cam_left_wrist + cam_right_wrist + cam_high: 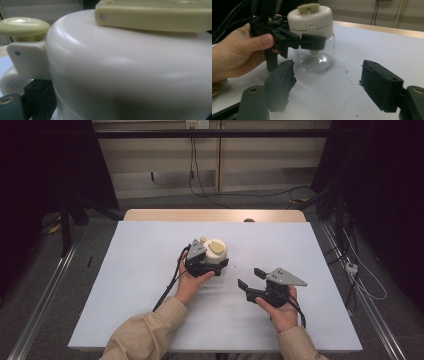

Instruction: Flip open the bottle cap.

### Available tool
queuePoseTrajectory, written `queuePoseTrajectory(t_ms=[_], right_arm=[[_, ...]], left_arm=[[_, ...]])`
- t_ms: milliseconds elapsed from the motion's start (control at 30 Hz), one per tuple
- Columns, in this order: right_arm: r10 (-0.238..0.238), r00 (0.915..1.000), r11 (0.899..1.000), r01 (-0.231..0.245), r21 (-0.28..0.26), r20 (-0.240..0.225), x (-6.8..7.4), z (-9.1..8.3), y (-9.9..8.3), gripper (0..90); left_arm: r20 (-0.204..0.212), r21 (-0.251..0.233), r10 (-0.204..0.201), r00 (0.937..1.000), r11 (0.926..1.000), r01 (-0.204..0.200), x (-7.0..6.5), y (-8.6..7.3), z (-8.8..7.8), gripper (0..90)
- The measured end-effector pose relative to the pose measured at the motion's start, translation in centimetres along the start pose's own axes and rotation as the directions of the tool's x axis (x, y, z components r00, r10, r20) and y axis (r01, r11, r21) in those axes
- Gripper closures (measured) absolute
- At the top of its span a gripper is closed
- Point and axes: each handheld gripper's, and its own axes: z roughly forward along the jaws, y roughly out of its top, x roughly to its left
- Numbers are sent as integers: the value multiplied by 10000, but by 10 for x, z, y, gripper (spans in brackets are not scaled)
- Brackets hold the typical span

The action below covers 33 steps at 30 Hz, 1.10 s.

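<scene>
A pale blue-grey sheet covers the table, whose wooden edge shows at the far side. Grey floor, cables and dark curtains lie around it. Mid-table stands a clear jar with a white lid. The left gripper is clamped on it just under the lid. Near it, the right gripper holds nothing, its jaws parted over bare sheet

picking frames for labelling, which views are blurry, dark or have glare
High view: dim, dark at both sides, the white table evenly lit. Left gripper view: too close to the white jar lid, soft focus, broad sheen. Right gripper view: its own jaws blurred, bright reflections in the glass jar.
</scene>
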Motion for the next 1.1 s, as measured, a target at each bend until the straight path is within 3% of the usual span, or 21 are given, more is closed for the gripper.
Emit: queuePoseTrajectory(t_ms=[167, 400, 700, 767, 1100], right_arm=[[-311, 9995, 9994, 313, 149, -84, 2, 6, 8, 341], [-357, 9994, 9989, 358, 300, -50, 3, 13, 14, 422], [-496, 9988, 9986, 496, 177, -24, 7, 21, 21, 594], [-464, 9981, 9986, 474, 236, -398, 8, 24, 22, 616], [-399, 9973, 9982, 425, 426, -609, 11, 34, 27, 733]], left_arm=[[-2, 22, 19, 10000, 10000, -19, 0, 0, 0, 54], [-34, 43, 24, 10000, 10000, -24, -1, 0, 0, 54], [-60, 56, 58, 10000, 10000, -58, -1, 1, 0, 54], [-42, 54, 32, 10000, 10000, -31, -1, 0, 0, 54], [-82, 55, 51, 10000, 10000, -51, -1, 0, 0, 54]])
